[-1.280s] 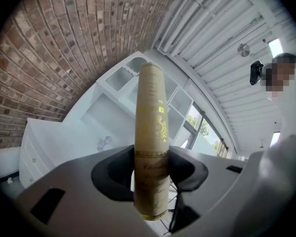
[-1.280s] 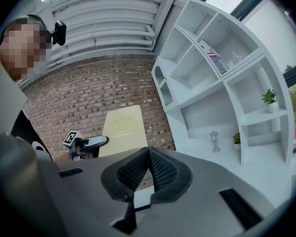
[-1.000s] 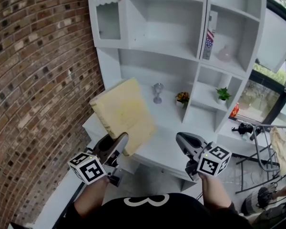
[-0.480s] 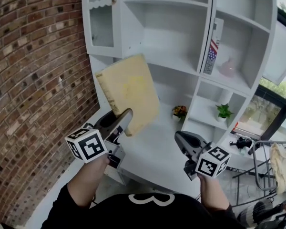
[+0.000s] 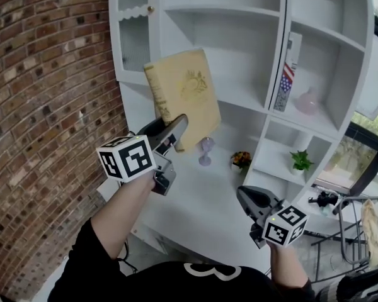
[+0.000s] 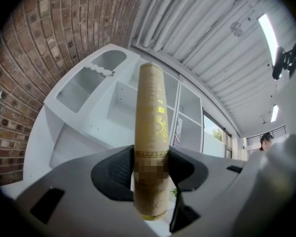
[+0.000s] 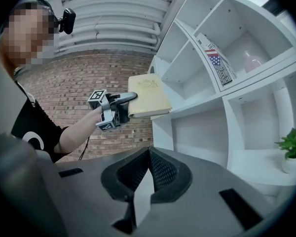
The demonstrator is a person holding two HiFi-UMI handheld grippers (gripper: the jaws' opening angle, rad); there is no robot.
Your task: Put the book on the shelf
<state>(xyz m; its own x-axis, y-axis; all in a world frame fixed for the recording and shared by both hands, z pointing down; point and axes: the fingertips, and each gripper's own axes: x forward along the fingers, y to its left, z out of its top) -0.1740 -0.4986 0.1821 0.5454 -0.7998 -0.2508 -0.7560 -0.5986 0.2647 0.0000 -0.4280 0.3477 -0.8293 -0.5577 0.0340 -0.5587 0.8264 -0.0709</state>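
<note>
A yellow hardback book [image 5: 183, 96] with a gold emblem is raised in front of the white shelf unit [image 5: 274, 140], level with its wide open compartment. My left gripper [image 5: 176, 131] is shut on the book's lower edge. In the left gripper view the spine [image 6: 151, 127] stands upright between the pads of my left gripper [image 6: 151, 169]. My right gripper [image 5: 249, 200] hangs low on the right, shut with nothing in it. The right gripper view shows its jaws [image 7: 148, 169] meeting at the tip, and the book [image 7: 148, 100] held out by the left gripper [image 7: 119, 102].
A brick wall [image 5: 44, 106] runs along the left. A glass-door cabinet [image 5: 133, 36] sits at the shelf's upper left. On the shelves are a goblet [image 5: 205, 151], a flower pot [image 5: 241, 160], a green plant [image 5: 300, 161], a flag-printed booklet [image 5: 288, 74] and a pink vase [image 5: 307, 102].
The left gripper has lifted the book from over the low counter up to the height of the wide compartment. The right gripper has stayed low.
</note>
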